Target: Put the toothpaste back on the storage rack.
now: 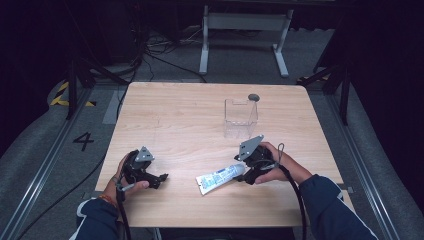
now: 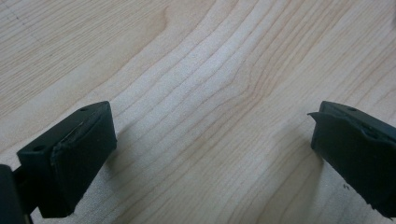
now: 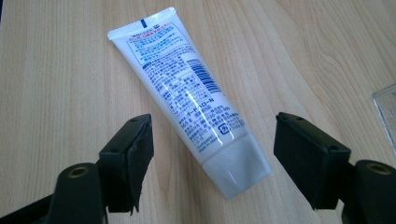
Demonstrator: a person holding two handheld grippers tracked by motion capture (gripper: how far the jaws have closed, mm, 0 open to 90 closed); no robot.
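My right gripper [image 3: 212, 163] is sitting closest to the lens, jaws spread wide with the tube [image 3: 187, 98] lying flat on the table [image 1: 170, 115] between them. The white cap end is pointing toward me and sitting in the gap, apparently touching neither pad, while the crimped end is pointing away. From the high view, the tube [image 1: 220, 178] is lying near the front edge, just left of my right gripper [image 1: 247, 172], and the clear box [image 1: 240, 117] is standing farther back, well apart from it. A small dark disc [image 1: 253, 97] is resting near the box's far corner.

My left gripper [image 1: 155, 179] is resting at the front left, well away from the tube. Its jaws are also standing wide apart over bare wood, holding nothing [image 2: 212, 154].

I am judging that I am lining up a grasp on the tube. The risks as I see them: the jaws are straddling the ribbed cap rather than the body, so closing here may let the slick cap squirt forward out of the pads. The tube is also lying at an angle across the gap, so one pad could be meeting it first and spinning it. If I come in too low, the pads may be scraping the table.
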